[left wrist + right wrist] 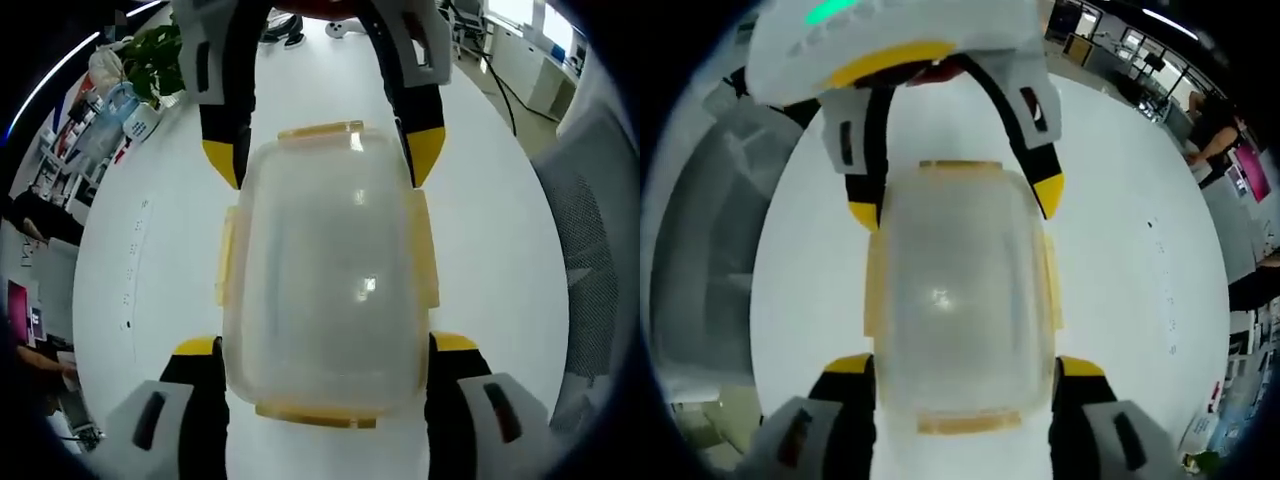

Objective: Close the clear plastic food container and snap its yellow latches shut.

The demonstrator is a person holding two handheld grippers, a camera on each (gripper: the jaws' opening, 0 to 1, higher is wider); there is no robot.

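The clear plastic food container (325, 270) lies on the white table (150, 280) with its lid on. Yellow latches stick out along its sides (228, 255) and at both ends (320, 131); the side ones look flared outward. My left gripper (325, 345) is open, its yellow-tipped jaws straddling the near end close against the walls. My right gripper (323, 155) faces it from the far end, also open around the corners. In the right gripper view the same container (965, 290) sits between my right gripper (965, 365) and the left gripper (955, 200).
A potted plant (150, 55) and a few bottles (115, 110) stand at the table's far left edge. A grey mesh chair (590, 250) is beside the table on the right, and it also shows in the right gripper view (700, 230). A person (1215, 125) stands farther off.
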